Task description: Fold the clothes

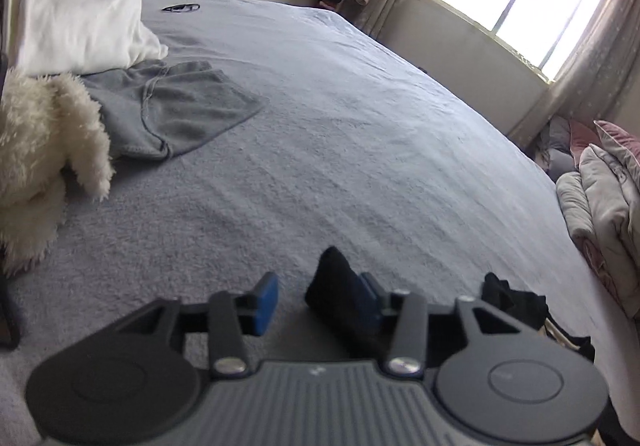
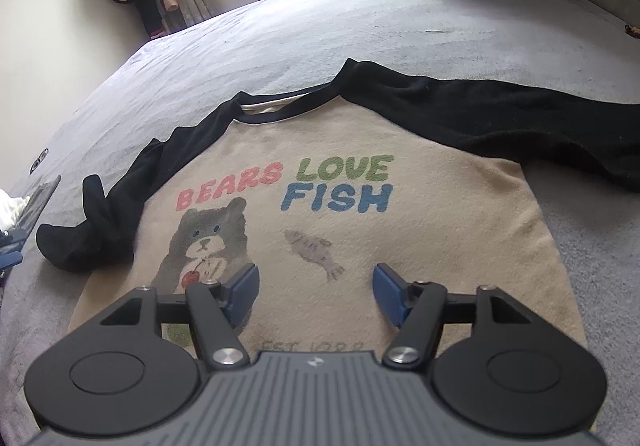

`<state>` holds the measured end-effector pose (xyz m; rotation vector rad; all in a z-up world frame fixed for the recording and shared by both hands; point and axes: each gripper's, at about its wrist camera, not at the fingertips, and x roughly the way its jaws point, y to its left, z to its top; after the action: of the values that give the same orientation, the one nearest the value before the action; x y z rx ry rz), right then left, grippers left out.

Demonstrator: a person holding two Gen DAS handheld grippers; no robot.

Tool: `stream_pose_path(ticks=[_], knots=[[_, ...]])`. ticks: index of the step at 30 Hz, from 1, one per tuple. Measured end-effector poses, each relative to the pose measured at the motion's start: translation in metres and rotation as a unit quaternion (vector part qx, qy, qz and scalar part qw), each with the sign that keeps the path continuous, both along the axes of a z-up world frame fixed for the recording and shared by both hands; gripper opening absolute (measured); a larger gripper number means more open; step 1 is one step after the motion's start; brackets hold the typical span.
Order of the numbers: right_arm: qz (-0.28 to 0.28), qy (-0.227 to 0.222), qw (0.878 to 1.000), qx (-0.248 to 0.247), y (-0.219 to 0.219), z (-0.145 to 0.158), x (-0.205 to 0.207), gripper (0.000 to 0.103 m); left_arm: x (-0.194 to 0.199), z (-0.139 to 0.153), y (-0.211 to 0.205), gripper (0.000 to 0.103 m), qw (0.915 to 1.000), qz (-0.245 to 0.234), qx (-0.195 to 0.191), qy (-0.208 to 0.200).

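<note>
The cream shirt (image 2: 320,230) with black sleeves lay face up and spread flat on the bed (image 2: 280,45), its print showing; the sleeve at 3 o'clock stretched outward, the one at 9 o'clock (image 2: 88,230) was bunched near the body. No fold showed in the body, so the folding of this shirt appeared left to do. The right hand-held gripper (image 2: 316,292) hovered over the hem, jaws apart and empty. The left hand-held gripper (image 1: 318,304) was spread too, black sleeve cloth (image 1: 336,286) lying against one finger, unpinched.
</note>
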<state>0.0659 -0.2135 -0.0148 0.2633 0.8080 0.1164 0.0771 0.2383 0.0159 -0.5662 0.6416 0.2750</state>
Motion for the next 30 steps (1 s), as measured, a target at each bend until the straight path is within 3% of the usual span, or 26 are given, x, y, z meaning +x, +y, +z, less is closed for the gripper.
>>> stream_pose_path(ticks=[3, 7, 11, 13, 17, 22, 30], knots=[[0.004, -0.002, 1.000, -0.009, 0.003, -0.001, 0.000, 0.067, 0.021, -0.012, 0.010, 0.057, 0.9989, -0.034, -0.032, 0.003], [0.012, -0.005, 1.000, -0.025, 0.007, -0.001, -0.001, 0.067, 0.040, -0.030, 0.025, 0.050, 0.9956, -0.050, -0.077, 0.019], [0.012, -0.006, 1.000, -0.015, 0.010, 0.001, 0.000, 0.067, 0.043, -0.028, 0.023, 0.007, 0.9917, -0.083, -0.098, 0.001], [0.013, -0.001, 1.000, 0.005, 0.014, 0.005, 0.004, 0.067, 0.041, -0.019, 0.017, 0.007, 0.9931, -0.087, -0.077, -0.013], [0.030, -0.009, 1.000, 0.003, 0.036, 0.021, 0.017, 0.067, 0.037, 0.013, 0.018, 0.007, 0.9970, -0.049, 0.008, -0.060], [0.069, -0.024, 0.997, -0.023, 0.080, 0.049, 0.054, 0.067, 0.040, 0.042, 0.038, 0.007, 0.9912, 0.004, 0.091, -0.095], [0.078, -0.052, 0.995, -0.019, 0.149, 0.053, 0.124, 0.067, 0.054, 0.040, 0.096, 0.007, 0.9864, 0.084, 0.111, -0.088]])
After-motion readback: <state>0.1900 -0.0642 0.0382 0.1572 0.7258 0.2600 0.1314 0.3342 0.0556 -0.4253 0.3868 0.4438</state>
